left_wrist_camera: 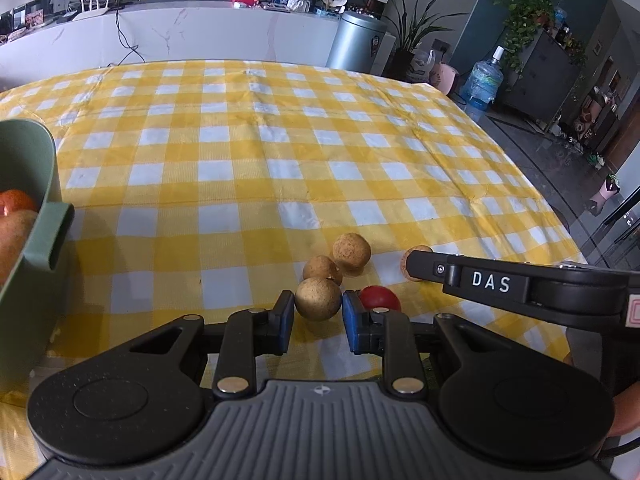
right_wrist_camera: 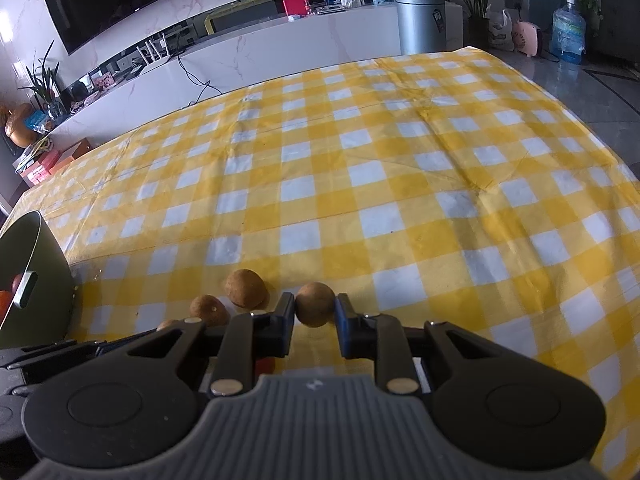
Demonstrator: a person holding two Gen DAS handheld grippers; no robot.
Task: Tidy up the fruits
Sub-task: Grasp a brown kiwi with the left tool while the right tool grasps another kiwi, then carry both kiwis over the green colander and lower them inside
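A: Now, the containers — what holds what?

B: Left edge: green bin (left_wrist_camera: 38, 208) on the yellow checked tablecloth (left_wrist_camera: 248, 152), holding an orange-red fruit (left_wrist_camera: 16, 202) and a paler fruit (left_wrist_camera: 14, 236); the rest of its inside is out of view.

A: And the grippers?

B: Left gripper (left_wrist_camera: 319, 306) — blue pads clamped on a brown round fruit (left_wrist_camera: 319, 299) at the cloth. Two more brown fruits (left_wrist_camera: 351, 254) touch just beyond it; a red fruit (left_wrist_camera: 380, 298) lies just right of it. Right gripper (right_wrist_camera: 315, 314) likewise clamped on another brown fruit (right_wrist_camera: 315, 305), well apart from the bin.
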